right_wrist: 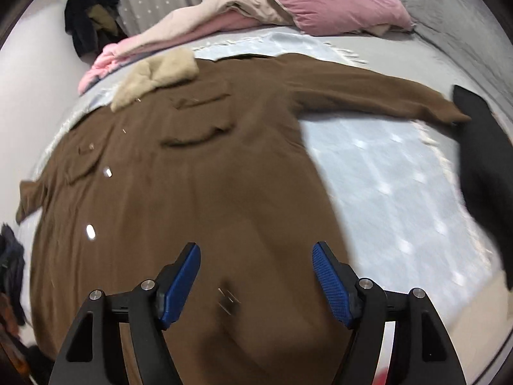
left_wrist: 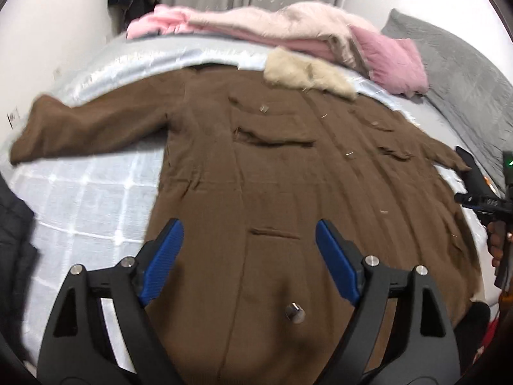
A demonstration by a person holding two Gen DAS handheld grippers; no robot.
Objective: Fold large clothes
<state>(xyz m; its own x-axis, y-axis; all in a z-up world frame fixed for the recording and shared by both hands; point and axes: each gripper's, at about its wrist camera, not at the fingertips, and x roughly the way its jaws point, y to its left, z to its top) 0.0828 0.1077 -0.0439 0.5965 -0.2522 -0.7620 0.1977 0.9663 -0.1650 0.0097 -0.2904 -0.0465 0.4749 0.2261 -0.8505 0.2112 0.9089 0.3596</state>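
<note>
A brown coat [left_wrist: 256, 166] lies flat on the bed [left_wrist: 83, 199], both tongs [left_wrist: 248, 250] [right_wrist: 256, 272] released above its hem; cleanest folding likely starts by gripping each sleeve cuff.

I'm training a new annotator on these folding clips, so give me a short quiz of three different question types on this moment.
1. True or false: the brown coat lies spread flat on the bed with a sleeve stretched out to the side.
2. Multiple choice: what lies at the coat's far end? A) a beige fur collar B) a leather belt C) a pair of shoes
3. Short answer: is either the left gripper or the right gripper clamped on fabric?

Key
1. True.
2. A: the beige fur collar sits at the top of the coat.
3. No. Both stand open above the coat with nothing between the pads.
</note>
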